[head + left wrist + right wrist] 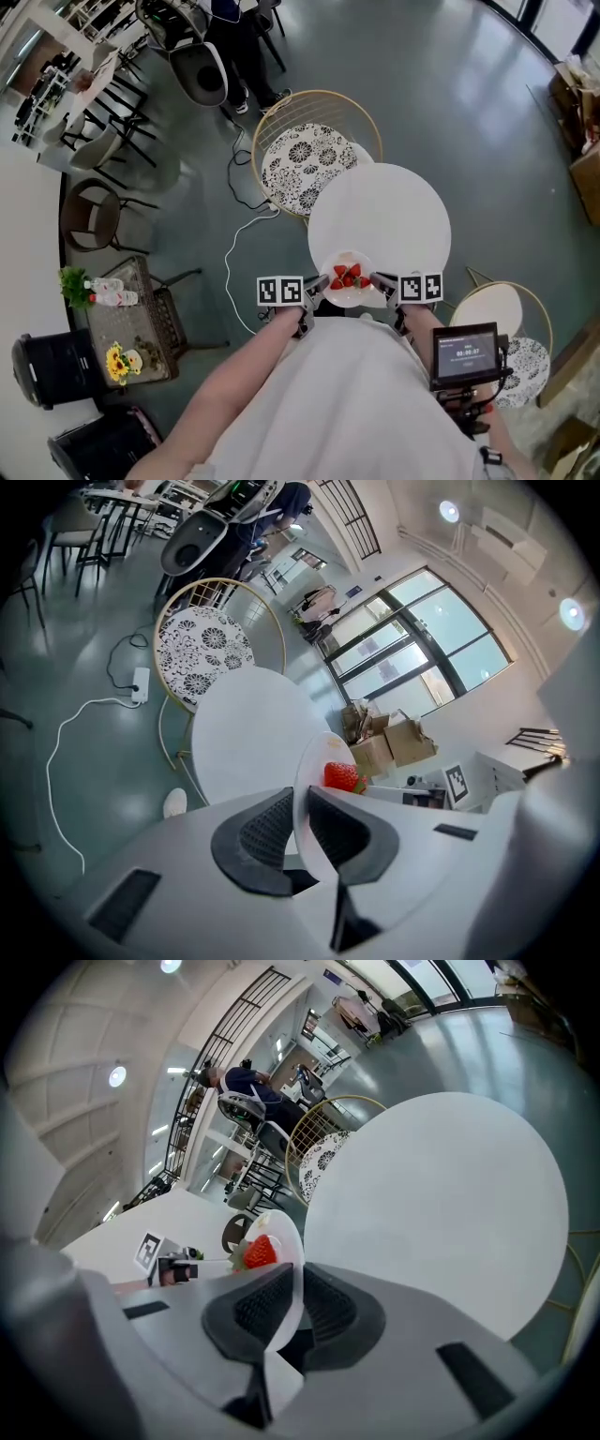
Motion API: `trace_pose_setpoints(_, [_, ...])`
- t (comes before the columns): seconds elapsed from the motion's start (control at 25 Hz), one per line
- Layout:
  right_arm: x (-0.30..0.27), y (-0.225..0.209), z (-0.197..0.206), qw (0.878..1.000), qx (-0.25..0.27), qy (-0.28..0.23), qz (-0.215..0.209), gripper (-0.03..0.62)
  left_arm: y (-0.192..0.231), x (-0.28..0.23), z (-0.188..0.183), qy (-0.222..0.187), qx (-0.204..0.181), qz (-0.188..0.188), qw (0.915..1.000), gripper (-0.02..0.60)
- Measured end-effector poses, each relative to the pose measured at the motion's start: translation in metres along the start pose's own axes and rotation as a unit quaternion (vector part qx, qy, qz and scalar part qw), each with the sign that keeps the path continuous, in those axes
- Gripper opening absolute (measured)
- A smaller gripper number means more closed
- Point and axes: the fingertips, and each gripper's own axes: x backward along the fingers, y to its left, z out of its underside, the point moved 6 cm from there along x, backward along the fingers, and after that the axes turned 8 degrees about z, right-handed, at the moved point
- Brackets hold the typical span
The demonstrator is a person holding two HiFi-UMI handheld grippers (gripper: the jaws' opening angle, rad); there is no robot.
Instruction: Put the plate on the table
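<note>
Between your left tongs [319, 284] and right tongs [378, 280] hangs the plate [349, 300] of strawberries [349, 276], clamped at its 9 and 3 o'clock rims. It is at the round counter's [380, 216] 6 o'clock edge, with bare top open toward 12. I'd move both hands forward together and level before lowering.

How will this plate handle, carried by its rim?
The plate looks stiff: pinched at opposite edges by the left tongs and right tongs, it shows no sag. Its smooth rim may slip. The strawberries could roll if it tilts.
</note>
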Motion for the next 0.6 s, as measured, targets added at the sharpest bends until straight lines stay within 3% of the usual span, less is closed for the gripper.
trace_pose_setpoints(0.36, [-0.063, -0.024, -0.027, 0.999, 0.001, 0.039, 0.013, 0.023, 0.055, -0.022, -0.034, 0.026, 0.023, -0.018, 0.9992, 0.031])
trace_pose_setpoints(0.6, [-0.06, -0.02, -0.028, 0.999, -0.01, 0.045, 0.022, 0.023, 0.057, -0.021, -0.037, 0.039, 0.036, -0.002, 0.9986, 0.031])
